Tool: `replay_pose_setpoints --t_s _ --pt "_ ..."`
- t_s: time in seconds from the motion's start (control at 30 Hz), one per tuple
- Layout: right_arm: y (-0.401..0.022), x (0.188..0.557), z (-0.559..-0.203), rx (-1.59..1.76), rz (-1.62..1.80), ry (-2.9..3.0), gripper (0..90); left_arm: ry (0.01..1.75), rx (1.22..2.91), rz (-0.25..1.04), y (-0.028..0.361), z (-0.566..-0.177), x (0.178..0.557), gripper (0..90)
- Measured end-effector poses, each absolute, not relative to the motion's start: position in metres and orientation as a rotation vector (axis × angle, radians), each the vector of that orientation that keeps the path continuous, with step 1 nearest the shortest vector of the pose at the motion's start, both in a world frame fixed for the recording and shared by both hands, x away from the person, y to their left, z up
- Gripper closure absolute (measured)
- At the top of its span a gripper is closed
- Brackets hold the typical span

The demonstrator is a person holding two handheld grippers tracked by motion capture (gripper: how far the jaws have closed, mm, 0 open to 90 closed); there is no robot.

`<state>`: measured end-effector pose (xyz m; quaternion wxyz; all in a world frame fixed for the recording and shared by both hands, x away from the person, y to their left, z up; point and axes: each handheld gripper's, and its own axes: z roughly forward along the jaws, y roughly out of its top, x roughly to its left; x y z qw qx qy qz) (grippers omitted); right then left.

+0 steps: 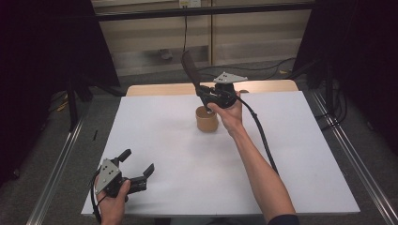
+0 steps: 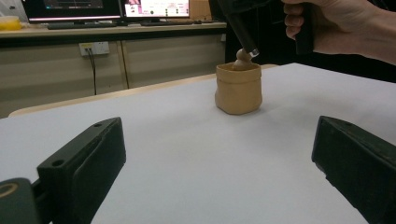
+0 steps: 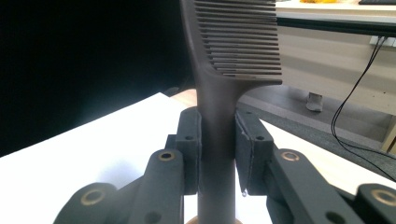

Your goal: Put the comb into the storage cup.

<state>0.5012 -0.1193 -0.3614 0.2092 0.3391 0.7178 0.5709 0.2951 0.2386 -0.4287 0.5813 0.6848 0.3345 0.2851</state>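
A dark brown comb (image 1: 190, 68) stands upright, teeth end up, with my right gripper (image 1: 203, 92) shut on its handle. In the right gripper view the two pads (image 3: 190, 149) press on the comb's handle (image 3: 215, 154) from either side, and its teeth (image 3: 243, 42) rise above them. Directly under the handle stands a tan cup (image 1: 207, 120) in the middle of the white table. The left gripper view shows the handle's lower end (image 2: 243, 35) at the mouth of the cup (image 2: 238, 88). My left gripper (image 1: 138, 161) rests at the front left, open, with nothing between its fingers.
The white table top (image 1: 291, 154) ends in a wooden strip (image 1: 159, 89) at the back. Metal rails (image 1: 56, 164) run along both sides on the floor. A black cable (image 1: 263, 140) trails from the right gripper beside the forearm. A desk with monitors (image 2: 74, 9) stands beyond the table.
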Motion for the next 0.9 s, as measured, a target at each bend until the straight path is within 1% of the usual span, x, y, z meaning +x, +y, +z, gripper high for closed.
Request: replay_pose_setpoints --t_s 0.27,0.9 --pt "-0.114 0.504 -0.371 0.946 1.575 2.023 73.2 0.771 1.618 0.658 0.237 -0.429 0.295 3.0" --pt "-0.11 0.508 -0.384 0.945 1.525 2.055 73.2 0.779 1.602 0.659 0.237 -0.429 0.294 3.0"
